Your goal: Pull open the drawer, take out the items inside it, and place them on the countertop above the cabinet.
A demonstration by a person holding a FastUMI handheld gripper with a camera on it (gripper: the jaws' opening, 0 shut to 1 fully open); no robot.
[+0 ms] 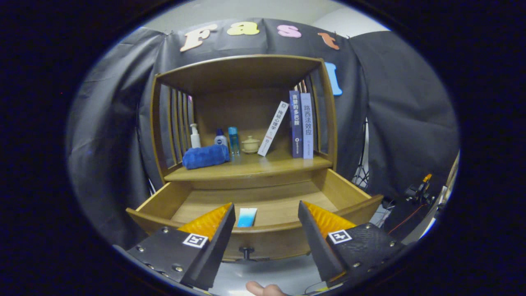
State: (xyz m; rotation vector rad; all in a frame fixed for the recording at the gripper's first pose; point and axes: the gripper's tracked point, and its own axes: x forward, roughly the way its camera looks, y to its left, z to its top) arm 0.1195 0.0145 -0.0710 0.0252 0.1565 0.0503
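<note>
Drawer (263, 197): pulled open, low centre of the frame, its curved front rail just ahead of the fingertips, knob (246, 251) below the rail.
Gripper (266, 210): fingers spread wide, holding nothing, poised over the drawer's front edge.
Blue-and-white item (247, 217): lies flat on the drawer floor just behind the front rail, between the two fingers, nearer the left one; partly hidden by the rail.
Handling: looks like a small tube or packet, likely light, perhaps soft and smooth-skinned; my guess is to pinch it across its narrow width near the middle, gently.
Drawer contents: nothing else to be seen on the bare wood; the near corners are hidden.
Countertop (254, 166): centre of frame, beyond the drawer; free space at its front edge.
Already on it: rolled blue towel (205, 156), bottles (233, 139), lidded cup (250, 144), books (301, 125).
</note>
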